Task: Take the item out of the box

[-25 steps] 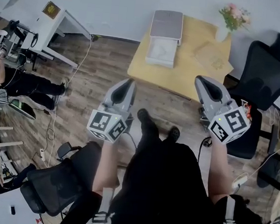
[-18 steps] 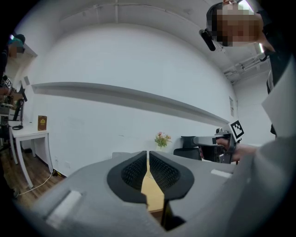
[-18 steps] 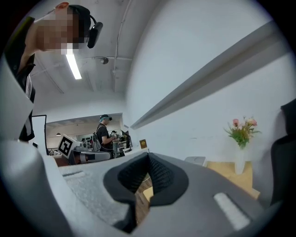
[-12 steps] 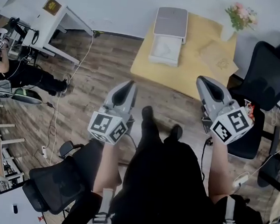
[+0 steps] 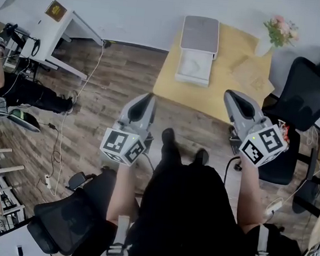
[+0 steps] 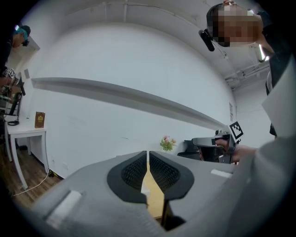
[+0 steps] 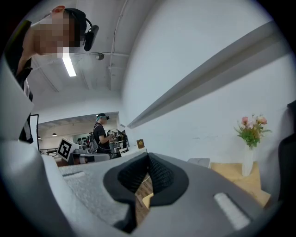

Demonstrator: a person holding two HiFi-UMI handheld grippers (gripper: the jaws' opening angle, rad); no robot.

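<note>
The box (image 5: 197, 50) lies on the far side of a yellow table (image 5: 220, 97), its grey lid (image 5: 200, 32) folded back and its white inside (image 5: 194, 64) showing; I cannot make out the item in it. Both grippers are held level over the wooden floor, short of the table and apart from the box. My left gripper (image 5: 148, 96) is shut and empty; in the left gripper view its pads (image 6: 136, 169) meet. My right gripper (image 5: 232, 95) is also shut with nothing held, and the right gripper view shows its pads (image 7: 159, 173) touching.
A vase of flowers (image 5: 279, 30) and a flat brown packet (image 5: 251, 74) share the table. A black office chair (image 5: 306, 91) stands at the table's right, another (image 5: 65, 220) at lower left. A white desk (image 5: 63, 23) and a seated person (image 5: 21, 93) are far left; cables cross the floor.
The table and box have slid down and to the right in the head view, a little nearer. Both grippers keep their places in the view, still shut.
</note>
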